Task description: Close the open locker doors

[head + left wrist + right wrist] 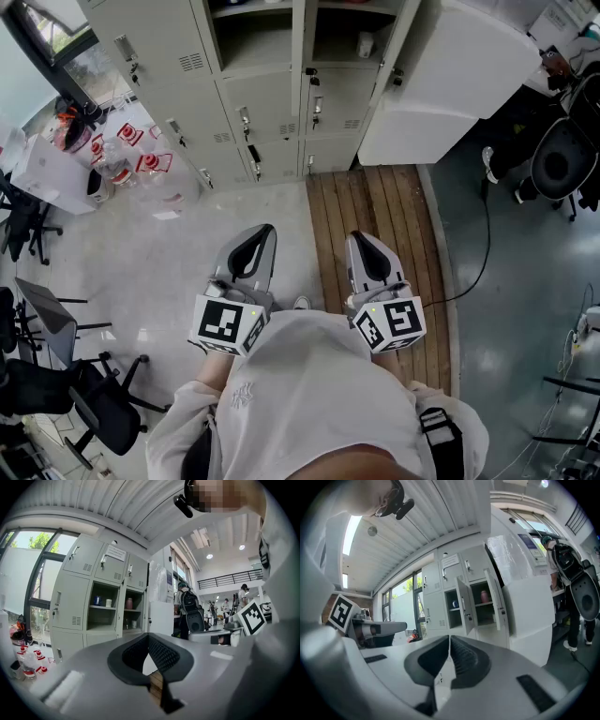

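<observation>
The grey locker bank stands ahead of me. Two upper compartments are open side by side, the left one and the right one; a small white container stands in the right one. Their doors swing outward in the right gripper view. In the left gripper view the same open compartments show shelves with small items. My left gripper and right gripper are both shut and hold nothing. They are well short of the lockers, held in front of my body.
A large white cabinet stands right of the lockers. A wooden floor strip runs toward them. Bottles and a box sit on the floor at left. Office chairs and a cable flank me. People stand farther back.
</observation>
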Demonstrator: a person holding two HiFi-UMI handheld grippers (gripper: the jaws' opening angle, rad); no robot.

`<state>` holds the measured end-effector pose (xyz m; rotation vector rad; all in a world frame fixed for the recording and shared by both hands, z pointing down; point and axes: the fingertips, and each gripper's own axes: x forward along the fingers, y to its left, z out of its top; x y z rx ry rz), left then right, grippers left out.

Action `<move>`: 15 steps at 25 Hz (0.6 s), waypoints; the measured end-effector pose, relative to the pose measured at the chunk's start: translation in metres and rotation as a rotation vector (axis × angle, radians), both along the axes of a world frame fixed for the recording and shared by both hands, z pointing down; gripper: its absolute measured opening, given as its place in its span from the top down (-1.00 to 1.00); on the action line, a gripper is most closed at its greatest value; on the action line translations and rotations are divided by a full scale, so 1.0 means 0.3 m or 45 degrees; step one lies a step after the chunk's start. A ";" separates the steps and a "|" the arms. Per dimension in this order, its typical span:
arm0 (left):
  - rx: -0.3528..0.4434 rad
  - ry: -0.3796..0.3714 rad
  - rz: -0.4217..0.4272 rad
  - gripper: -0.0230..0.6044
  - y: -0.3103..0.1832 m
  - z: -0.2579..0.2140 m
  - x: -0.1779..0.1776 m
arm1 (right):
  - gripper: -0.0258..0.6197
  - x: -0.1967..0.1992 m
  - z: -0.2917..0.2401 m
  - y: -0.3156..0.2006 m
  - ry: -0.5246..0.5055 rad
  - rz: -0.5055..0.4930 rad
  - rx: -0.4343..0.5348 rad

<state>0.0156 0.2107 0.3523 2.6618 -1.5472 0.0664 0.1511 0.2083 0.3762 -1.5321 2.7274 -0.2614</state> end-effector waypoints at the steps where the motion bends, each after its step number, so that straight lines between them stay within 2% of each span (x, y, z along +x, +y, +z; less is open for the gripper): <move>1: 0.001 0.001 0.000 0.90 0.004 0.001 -0.003 | 0.87 -0.003 0.002 0.002 0.005 0.002 0.000; 15: 0.002 0.005 0.030 0.90 0.023 -0.001 0.003 | 0.87 -0.013 -0.021 0.015 -0.002 0.006 0.022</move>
